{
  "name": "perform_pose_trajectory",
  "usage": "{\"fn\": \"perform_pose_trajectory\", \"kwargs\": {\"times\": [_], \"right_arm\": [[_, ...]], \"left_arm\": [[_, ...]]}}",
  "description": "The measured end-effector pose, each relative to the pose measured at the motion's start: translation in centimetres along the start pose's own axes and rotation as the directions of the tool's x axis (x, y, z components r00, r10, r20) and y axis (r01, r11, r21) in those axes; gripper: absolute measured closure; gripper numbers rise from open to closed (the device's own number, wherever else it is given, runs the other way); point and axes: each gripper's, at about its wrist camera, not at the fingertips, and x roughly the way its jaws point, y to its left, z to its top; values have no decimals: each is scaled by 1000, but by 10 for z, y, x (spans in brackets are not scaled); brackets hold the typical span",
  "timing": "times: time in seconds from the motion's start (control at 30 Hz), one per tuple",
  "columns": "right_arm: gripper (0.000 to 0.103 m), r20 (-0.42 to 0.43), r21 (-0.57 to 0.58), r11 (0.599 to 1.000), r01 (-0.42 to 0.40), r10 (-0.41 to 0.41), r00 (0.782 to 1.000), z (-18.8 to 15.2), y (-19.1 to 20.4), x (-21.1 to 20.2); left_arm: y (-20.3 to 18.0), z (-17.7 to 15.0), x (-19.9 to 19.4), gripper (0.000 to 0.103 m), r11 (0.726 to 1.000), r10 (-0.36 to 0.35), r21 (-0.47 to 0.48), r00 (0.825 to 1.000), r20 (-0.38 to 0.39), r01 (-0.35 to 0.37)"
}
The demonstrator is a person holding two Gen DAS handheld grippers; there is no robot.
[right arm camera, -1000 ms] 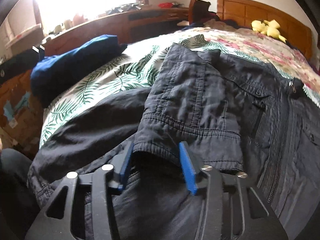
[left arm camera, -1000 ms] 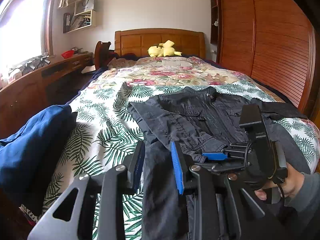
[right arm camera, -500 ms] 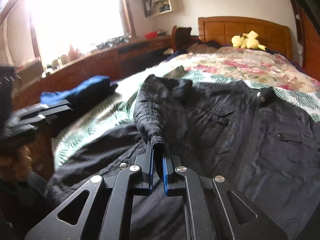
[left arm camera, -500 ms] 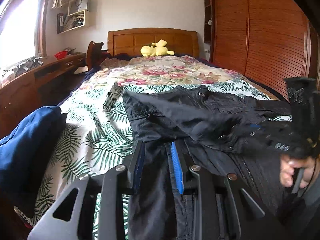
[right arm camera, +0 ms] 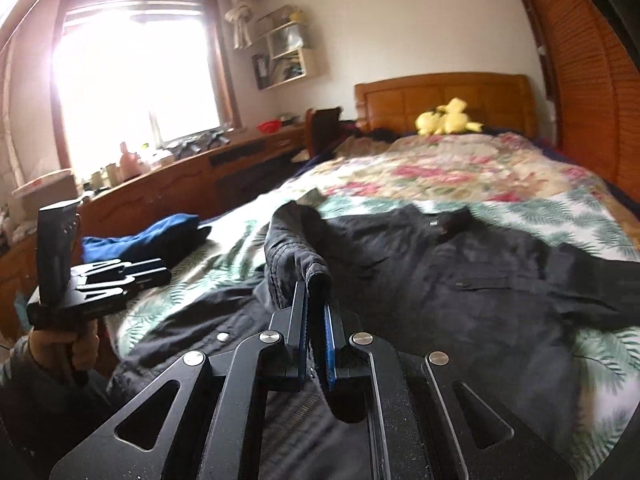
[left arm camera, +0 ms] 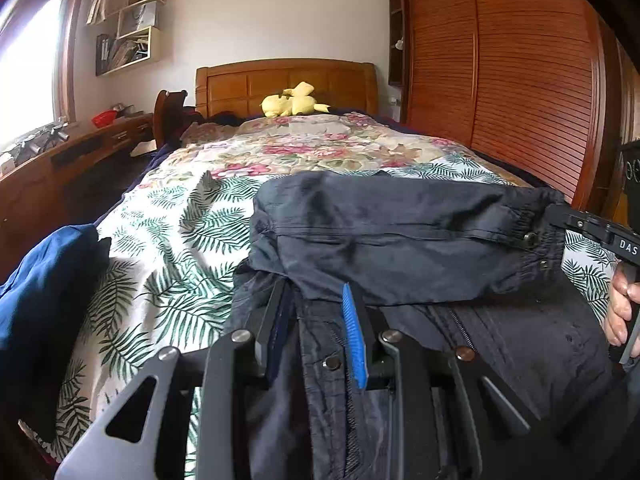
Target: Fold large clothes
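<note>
right tool (right arm camera: 316,320): pinched tight on the cuff end of the jacket sleeve (right arm camera: 298,264), sleeve lifted off the jacket body, blue pads nearly touching through the cloth
left tool (left arm camera: 316,320): fingers apart, moderate gap, low over the near hem of the jacket, nothing held; front placket runs between the fingers
left tool, right-wrist view (right arm camera: 120,276): at far left, held in a hand (right arm camera: 64,344), fingers point right
right hand (left arm camera: 622,308): at right edge of left-wrist view, gripping the tool handle
jacket (left arm camera: 440,320): dark, large, spread front-up on the near half of the bed, collar toward the far end; sleeve (left arm camera: 400,240) stretched left to right across the chest, cuff at right
bed (left arm camera: 168,240): leaf-print cover near, floral cover far, wooden headboard (left arm camera: 288,84) behind
blue garment (left arm camera: 44,288): heaped at near left edge of bed, apart from jacket
yellow plush (left arm camera: 294,102): far end, by headboard
wardrobe (left arm camera: 500,80): slatted wood doors, right
</note>
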Motion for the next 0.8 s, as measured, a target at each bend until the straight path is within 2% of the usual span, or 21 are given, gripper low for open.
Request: {"fn": "perform_pose_trajectory", "kwargs": {"times": [0.23, 0.4, 0.6, 0.67, 0.73, 0.8], "right_arm": [[99, -17, 56, 992, 110, -109, 994, -19, -29, -31], [99, -54, 75, 986, 148, -144, 988, -29, -45, -39], [98, -121, 40, 969, 245, -239, 963, -47, -56, -29], [93, -135, 27, 958, 285, -278, 951, -52, -61, -28], [76, -134, 18, 941, 339, -333, 933, -56, -68, -30], [66, -118, 12, 925, 380, -376, 919, -57, -74, -34]], "left_arm": [[-22, 4, 7, 77, 999, -22, 24, 1000, -3, 22], [-42, 7, 13, 77, 998, -45, 42, 999, -7, 45], [-67, 10, 22, 77, 996, -66, 63, 998, -9, 66], [-73, 10, 24, 77, 995, -68, 67, 998, -9, 69], [-81, 9, 27, 77, 995, -76, 68, 997, -2, 76], [-87, 9, 28, 77, 994, -83, 68, 997, 6, 82]]}}
